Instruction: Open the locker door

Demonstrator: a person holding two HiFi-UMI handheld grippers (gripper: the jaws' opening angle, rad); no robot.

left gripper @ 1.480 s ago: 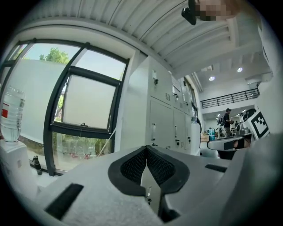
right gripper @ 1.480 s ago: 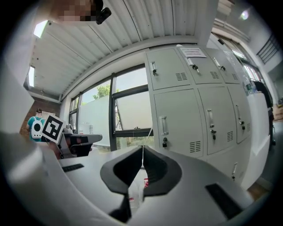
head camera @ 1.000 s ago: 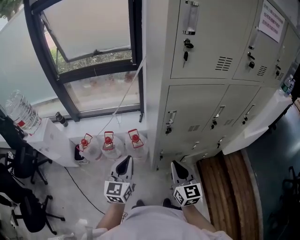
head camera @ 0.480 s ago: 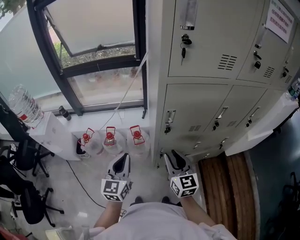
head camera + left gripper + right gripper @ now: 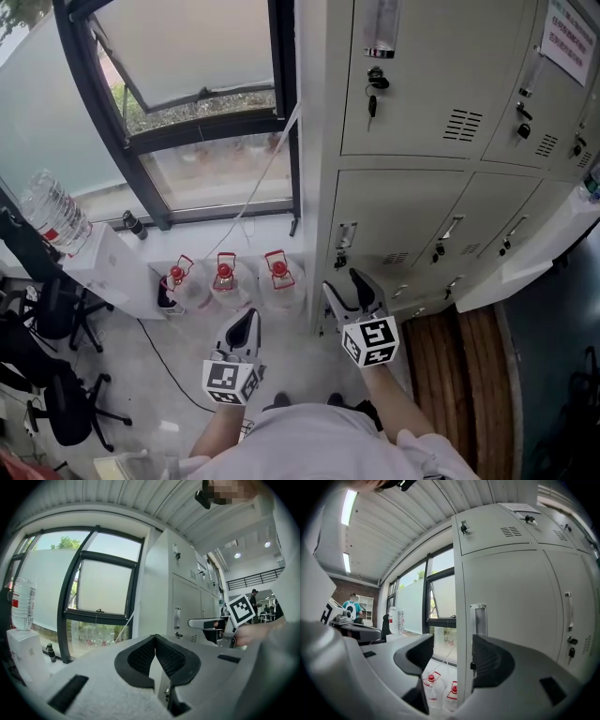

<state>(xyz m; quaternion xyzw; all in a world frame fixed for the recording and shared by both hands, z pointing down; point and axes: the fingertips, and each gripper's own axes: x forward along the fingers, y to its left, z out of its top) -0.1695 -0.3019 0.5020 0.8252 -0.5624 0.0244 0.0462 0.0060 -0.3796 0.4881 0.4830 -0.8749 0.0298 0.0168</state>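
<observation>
Two claws show low in the head view, both pointing away from you. Your left claw (image 5: 246, 321) hangs over the floor (image 5: 141, 375) in front of three red-capped jugs (image 5: 225, 281) that stand in a row below the window (image 5: 197, 122). In the left gripper view that claw (image 5: 154, 638) has its pads pressed together with nothing between them. Your right claw (image 5: 345, 289) is raised toward the locker (image 5: 314, 141), near the left edge of the lower row. The door (image 5: 394, 216) at the left end of that row is closed, flush with its neighbours. Its upright handle (image 5: 346, 234) sits near its left edge, with a small lock (image 5: 339, 260) just below. In the right gripper view your right claw (image 5: 453, 641) is opening, its pads well apart and nothing between them. The door (image 5: 511, 606) fills the right half of that view. Its handle (image 5: 478, 618) stands just above the right jaw, beyond it and not touching either pad. A key (image 5: 372, 101) hangs in the upper door straight above. Off to your left a clear bottle (image 5: 56, 216) stands on a white block by the window.
</observation>
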